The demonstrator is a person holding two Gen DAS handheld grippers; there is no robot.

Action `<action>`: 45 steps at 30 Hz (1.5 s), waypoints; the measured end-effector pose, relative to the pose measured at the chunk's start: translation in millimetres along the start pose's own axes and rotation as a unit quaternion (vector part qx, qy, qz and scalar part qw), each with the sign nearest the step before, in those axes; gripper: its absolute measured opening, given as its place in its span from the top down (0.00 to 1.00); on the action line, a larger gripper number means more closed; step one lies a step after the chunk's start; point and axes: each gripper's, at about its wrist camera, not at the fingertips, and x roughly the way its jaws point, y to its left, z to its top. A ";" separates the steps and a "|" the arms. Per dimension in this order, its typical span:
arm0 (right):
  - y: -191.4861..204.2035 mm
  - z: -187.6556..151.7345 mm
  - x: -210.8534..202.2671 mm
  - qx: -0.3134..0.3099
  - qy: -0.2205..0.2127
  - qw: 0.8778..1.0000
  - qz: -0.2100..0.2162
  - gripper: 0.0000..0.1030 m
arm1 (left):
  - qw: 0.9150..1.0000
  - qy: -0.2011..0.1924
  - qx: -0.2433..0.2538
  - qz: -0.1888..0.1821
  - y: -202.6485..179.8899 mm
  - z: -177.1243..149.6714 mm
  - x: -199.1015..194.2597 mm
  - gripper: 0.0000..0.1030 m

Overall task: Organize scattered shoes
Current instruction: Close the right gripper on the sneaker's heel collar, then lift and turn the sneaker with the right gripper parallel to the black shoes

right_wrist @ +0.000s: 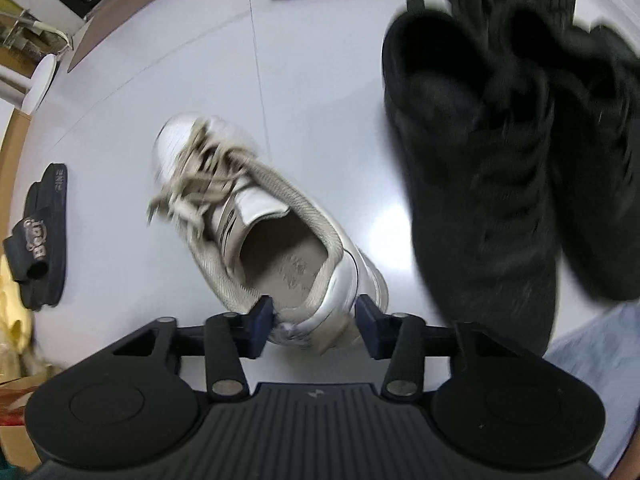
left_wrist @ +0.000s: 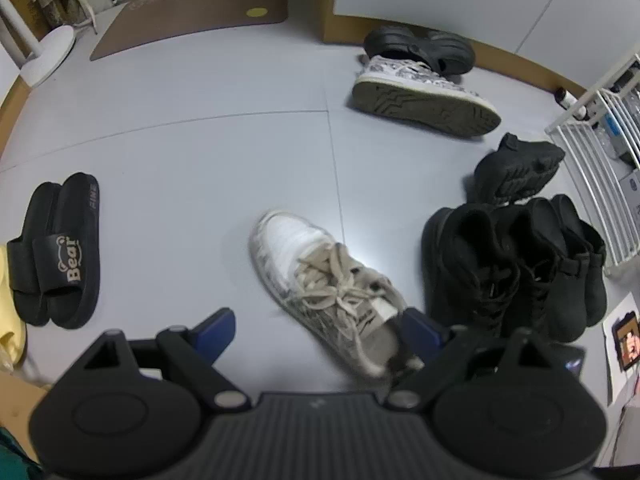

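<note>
The white sneaker [right_wrist: 256, 232] lies on the floor [right_wrist: 328, 128], heel toward the right claw [right_wrist: 314, 322], which straddles the heel, not yet clearly pinching. The left claw [left_wrist: 320, 330] hangs spread beside it.

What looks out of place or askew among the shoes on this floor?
The patterned sneaker near the far wall lies tipped on its side, sole showing, far from its mate, the white sneaker at mid floor. A black shoe also lies tipped over behind the upright black boots. The black slides sit neatly paired.
</note>
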 end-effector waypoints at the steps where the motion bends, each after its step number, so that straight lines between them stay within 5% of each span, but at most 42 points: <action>1: -1.2 3.2 -2.9 -0.005 -0.009 1.000 -0.001 0.60 | 1.000 0.000 0.000 -0.001 0.0 0.1 -0.4 0.11; 5: -7.6 14.4 -14.6 -0.016 -0.045 0.999 -0.005 0.72 | 1.000 -0.002 0.006 0.000 -3.2 0.6 -1.4 0.11; 11: -22.0 13.5 -20.0 0.024 -0.055 0.998 0.002 0.72 | 1.000 0.002 0.012 0.004 -7.0 1.3 1.4 0.11; 13: -26.4 7.8 -22.6 0.068 -0.058 0.996 0.008 0.52 | 1.000 0.003 0.009 0.009 -6.9 2.3 3.7 0.11; 21: -24.6 -8.9 -6.3 0.206 -0.026 0.971 0.118 0.14 | 1.000 0.004 0.017 0.015 -11.7 3.1 7.0 0.11; 31: -23.0 -4.4 29.5 0.319 -0.009 0.935 0.153 0.08 | 0.999 -0.013 0.031 0.012 -16.3 5.3 -3.1 0.11; 38: -10.3 -0.5 53.2 0.343 0.018 0.932 0.118 0.10 | 1.000 -0.012 0.010 0.008 -12.4 7.9 -1.7 0.11; 45: 5.6 9.1 59.9 0.249 0.040 0.965 0.075 0.55 | 1.000 -0.003 -0.014 0.020 -0.1 6.4 1.9 0.11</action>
